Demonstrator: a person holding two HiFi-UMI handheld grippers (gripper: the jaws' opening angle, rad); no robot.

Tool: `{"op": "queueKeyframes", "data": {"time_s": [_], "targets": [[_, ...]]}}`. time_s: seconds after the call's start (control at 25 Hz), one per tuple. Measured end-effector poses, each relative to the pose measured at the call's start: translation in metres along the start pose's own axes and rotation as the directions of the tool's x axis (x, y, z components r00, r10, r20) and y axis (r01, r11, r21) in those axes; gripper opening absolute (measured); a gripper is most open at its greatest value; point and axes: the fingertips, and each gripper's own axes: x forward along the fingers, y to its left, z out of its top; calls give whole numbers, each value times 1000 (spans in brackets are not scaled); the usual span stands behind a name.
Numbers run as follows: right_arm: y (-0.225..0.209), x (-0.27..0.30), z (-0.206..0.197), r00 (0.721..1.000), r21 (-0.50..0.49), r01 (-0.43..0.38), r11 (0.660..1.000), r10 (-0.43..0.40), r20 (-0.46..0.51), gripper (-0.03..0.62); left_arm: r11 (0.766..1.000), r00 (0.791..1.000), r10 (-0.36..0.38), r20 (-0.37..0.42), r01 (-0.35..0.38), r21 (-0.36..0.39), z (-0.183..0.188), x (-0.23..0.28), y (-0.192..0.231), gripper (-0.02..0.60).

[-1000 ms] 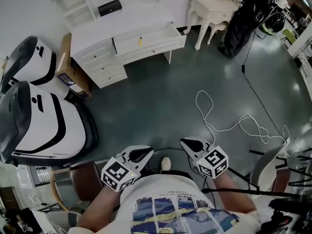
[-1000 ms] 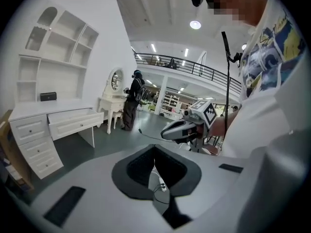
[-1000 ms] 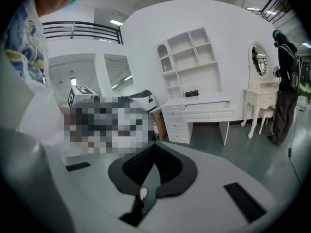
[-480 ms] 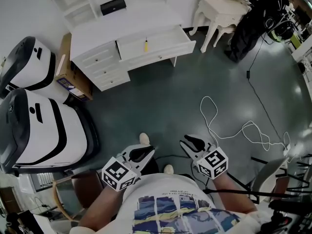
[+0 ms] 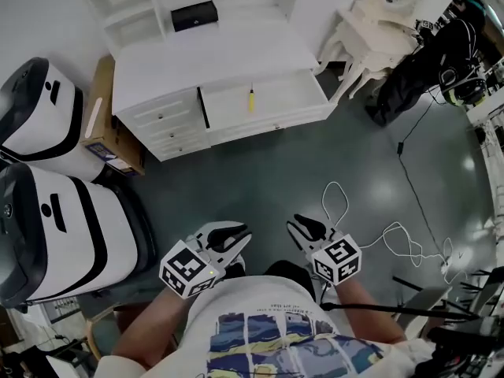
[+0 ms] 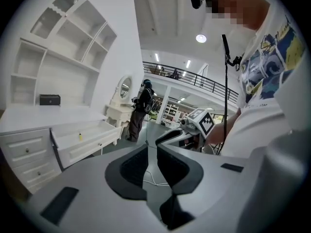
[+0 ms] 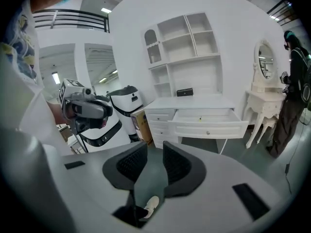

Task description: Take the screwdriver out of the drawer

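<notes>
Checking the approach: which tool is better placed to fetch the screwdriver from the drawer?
Right, probably: the right tool faces the open drawer and screwdriver, jaws just opened and empty; the left tool points aside.

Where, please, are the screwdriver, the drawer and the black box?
screwdriver (image 5: 251,99), head view, the middle of its length.
drawer (image 5: 276,118), head view, its front panel.
black box (image 5: 194,16), head view, its top face.

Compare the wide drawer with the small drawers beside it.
The wide drawer is pulled out; the small drawers are shut. The wide drawer holds a screwdriver; the small drawers' contents are hidden. The wide drawer is single; the small drawers sit stacked. All are white.
</notes>
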Motion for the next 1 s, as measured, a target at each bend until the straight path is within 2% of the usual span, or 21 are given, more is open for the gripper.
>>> {"op": "queueKeyframes", "data": {"time_s": [0.12,0.24,0.48,0.72,0.88,1.0], "targets": [[-10,33,26,1000,-4,-4,1000,4,1,118,999,1000,23,-1,-23,-23,6,-14,31,48],[-28,59,48,1000,-4,-9,1000,9,-4,118,995,996,83,16,-82,-54,11,-25,53,48],[-88,130,90,1000,27,-21,999,22,-22,118,970,978,206,44,-198,-138,15,-37,111,15],[-172,220,133,998,117,-40,992,46,-49,118,928,938,343,53,-329,-175,44,-36,179,12],[-227,287,153,992,120,-46,992,60,-113,121,895,904,424,44,-411,-173,78,-22,216,12],[-258,333,155,980,160,-56,986,84,-179,133,873,883,469,6,-463,-157,96,-8,234,14]]}}
